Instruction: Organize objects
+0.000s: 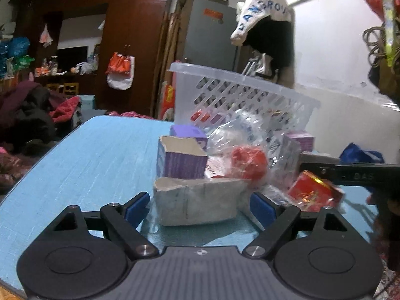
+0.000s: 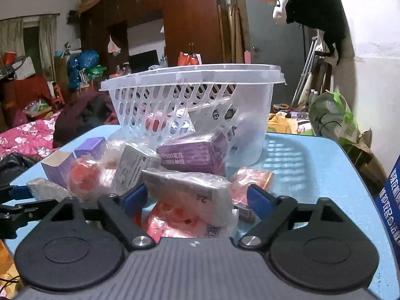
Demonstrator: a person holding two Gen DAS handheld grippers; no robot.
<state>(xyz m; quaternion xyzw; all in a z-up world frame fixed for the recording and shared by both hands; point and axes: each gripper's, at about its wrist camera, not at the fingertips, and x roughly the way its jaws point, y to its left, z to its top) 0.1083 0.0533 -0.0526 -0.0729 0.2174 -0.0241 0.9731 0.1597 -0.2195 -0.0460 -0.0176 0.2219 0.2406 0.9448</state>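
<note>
On the blue table a clear plastic basket lies tipped, with a pile of packets spilling from it. My left gripper is open, its blue pads either side of a torn white box. Behind it stand a torn purple box and a red item in clear plastic. My right gripper is open around a white packet in plastic wrap, above a pink packet. A purple box lies at the basket mouth. The right gripper shows in the left view near a red foil box.
The table ends at a rounded edge with bedding and clothes beyond on the left. A white wall with hanging clothes stands behind the basket. A green bag and a blue printed bag sit at the right.
</note>
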